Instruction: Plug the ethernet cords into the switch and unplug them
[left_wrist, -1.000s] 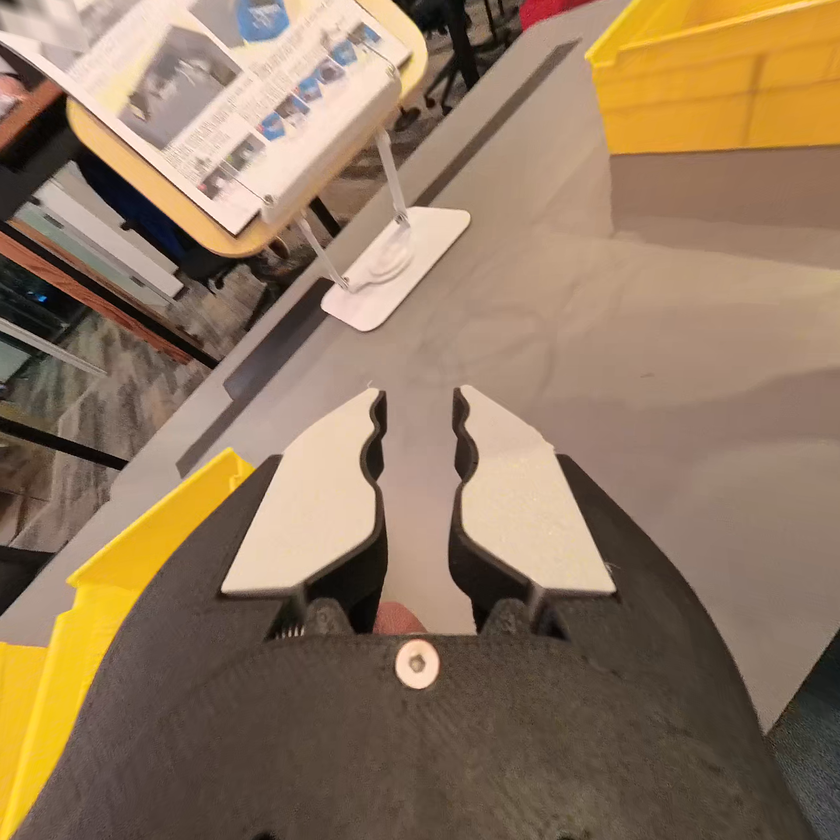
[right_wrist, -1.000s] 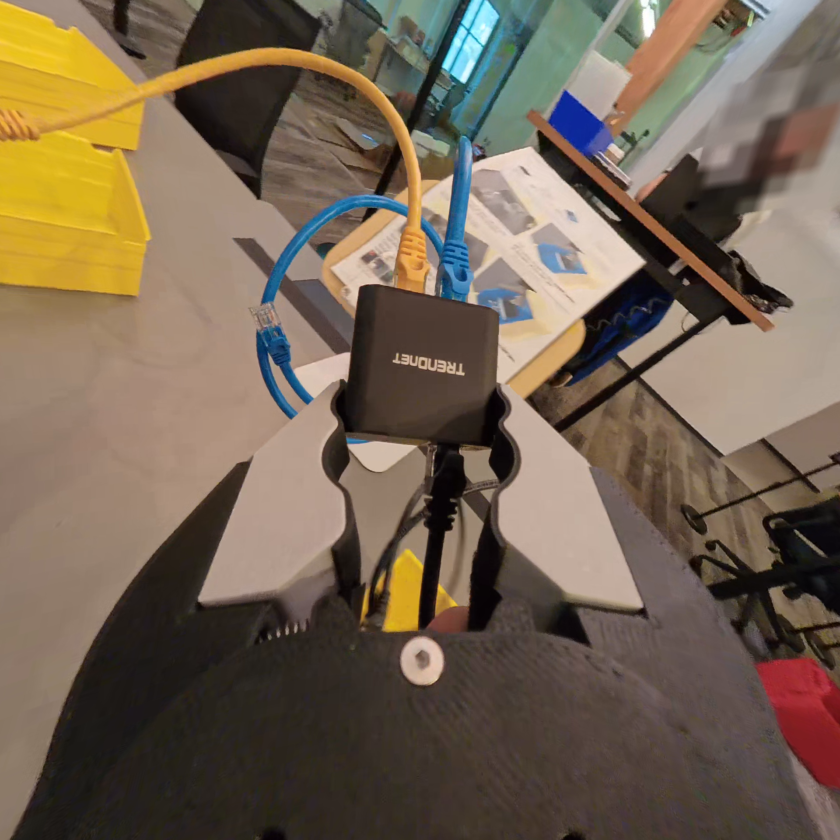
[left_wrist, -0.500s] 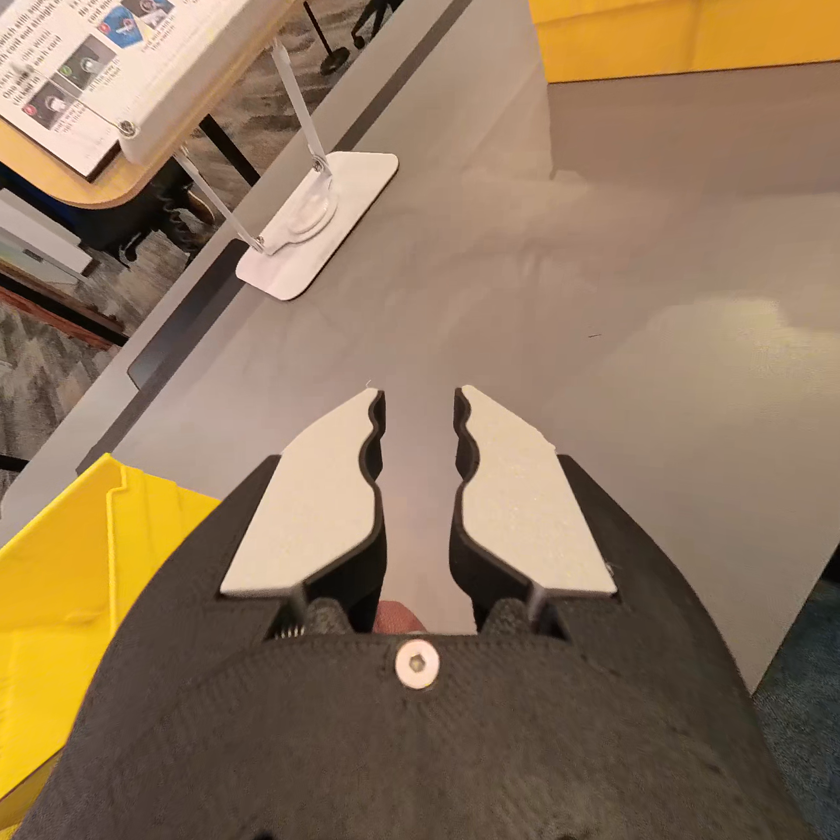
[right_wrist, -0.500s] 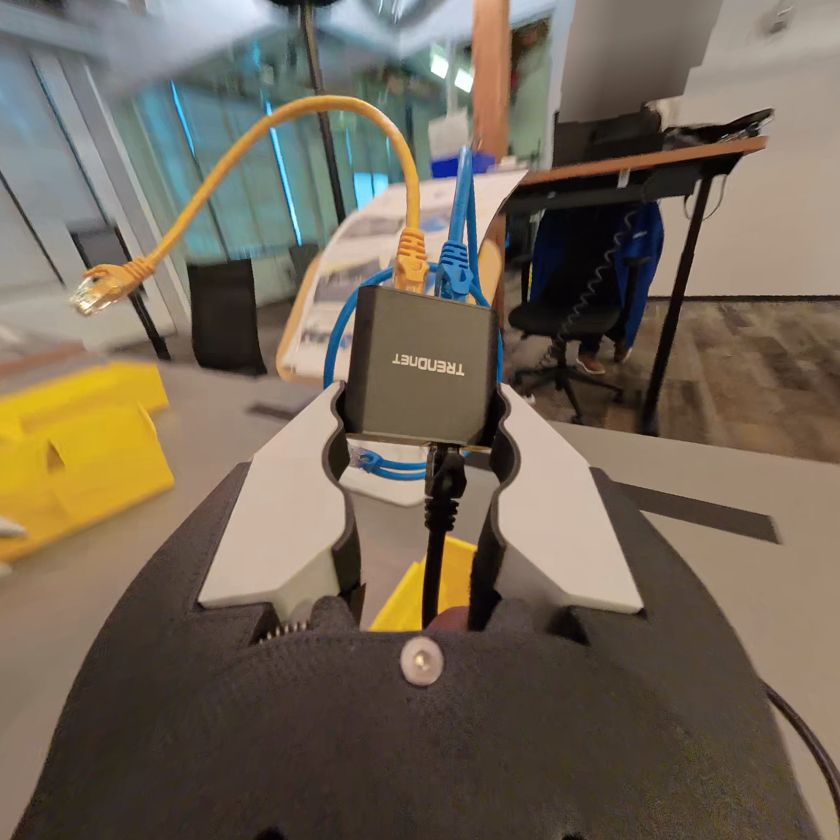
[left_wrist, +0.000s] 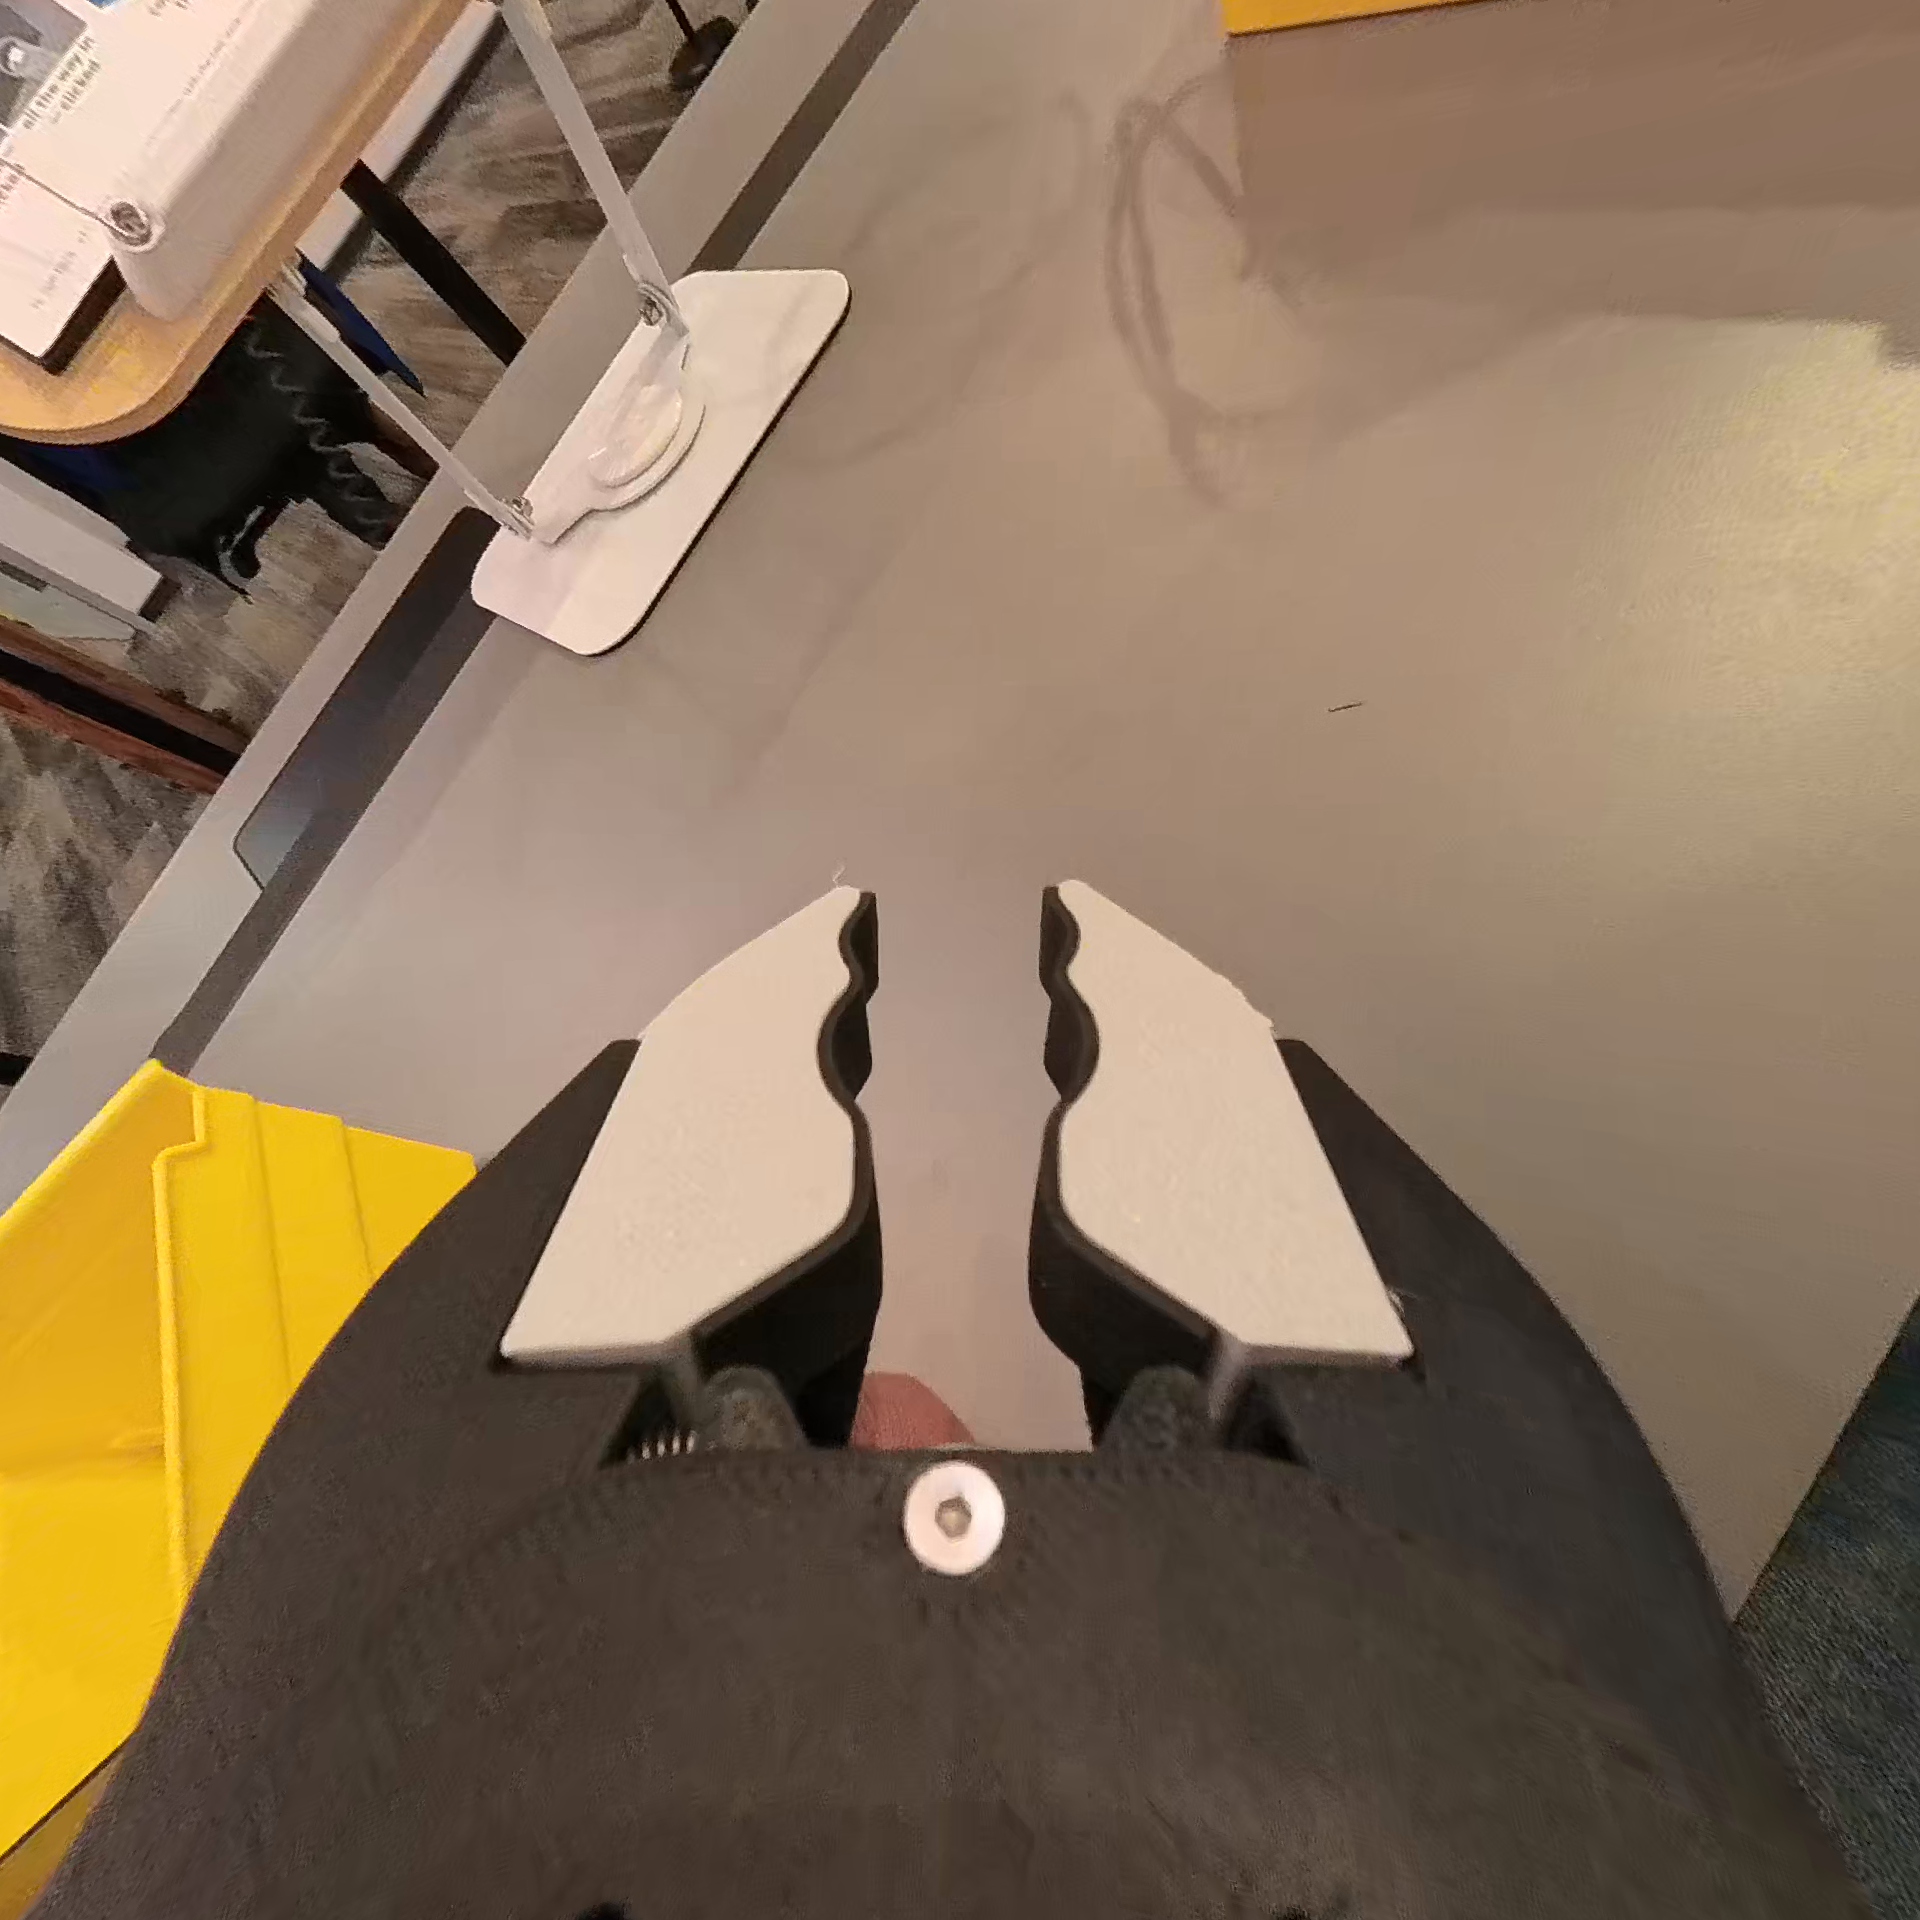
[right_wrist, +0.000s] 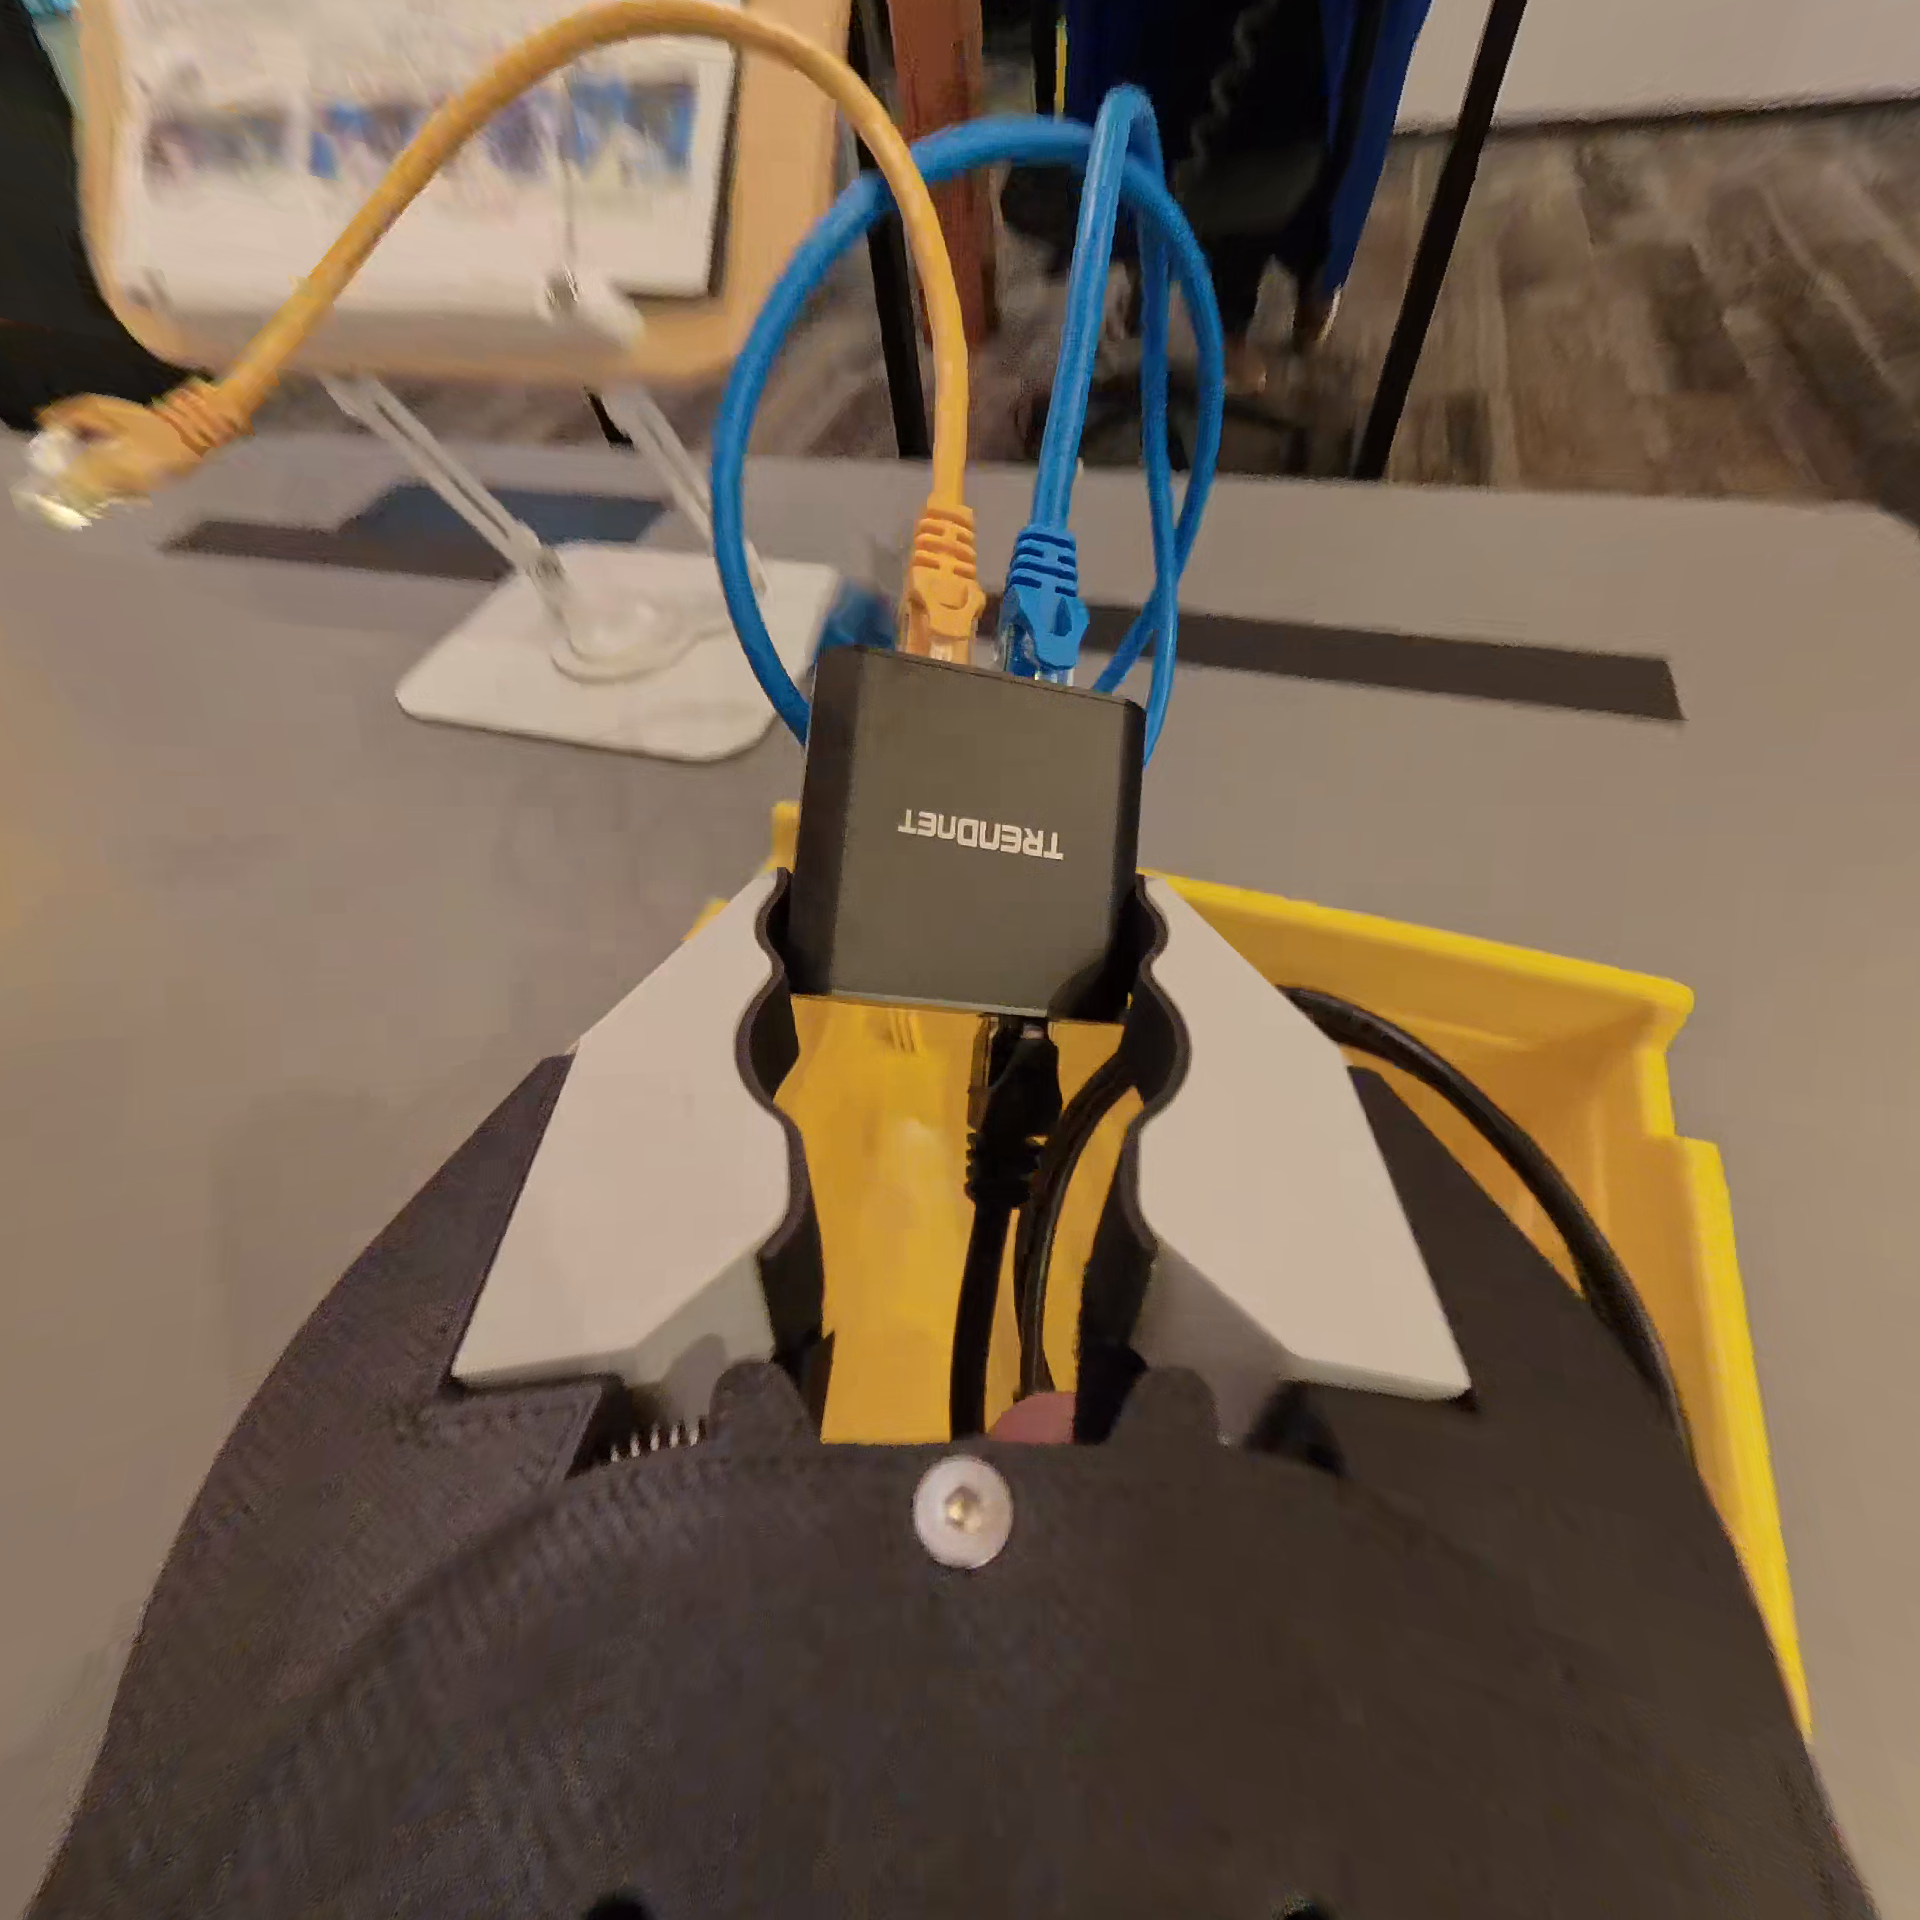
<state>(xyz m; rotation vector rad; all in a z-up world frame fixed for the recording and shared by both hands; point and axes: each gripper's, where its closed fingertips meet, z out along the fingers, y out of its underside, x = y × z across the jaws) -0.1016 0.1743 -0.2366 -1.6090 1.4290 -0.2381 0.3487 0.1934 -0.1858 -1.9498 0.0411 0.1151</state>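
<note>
My right gripper (right_wrist: 961, 914) is shut on a black switch (right_wrist: 971, 842) and holds it over a yellow bin (right_wrist: 1434, 1049). An orange ethernet cord (right_wrist: 935, 343) and a blue ethernet cord (right_wrist: 1081, 343) are plugged into the switch's far side. The orange cord's free plug (right_wrist: 94, 468) hangs in the air at the left. A black power cable (right_wrist: 997, 1164) runs from the switch's near side into the bin. My left gripper (left_wrist: 958, 904) is open and empty above the grey table (left_wrist: 1351, 831).
A white stand base (left_wrist: 665, 457) with a slanted instruction board (right_wrist: 416, 177) sits near the table's far edge; the base also shows in the right wrist view (right_wrist: 613, 665). A yellow bin (left_wrist: 156, 1351) lies left of my left gripper. A dark slot (right_wrist: 1403, 665) runs along the table's far edge.
My right gripper has swung and lowered the switch with its cords over the yellow bin. My left gripper has tilted down toward the table and stayed open.
</note>
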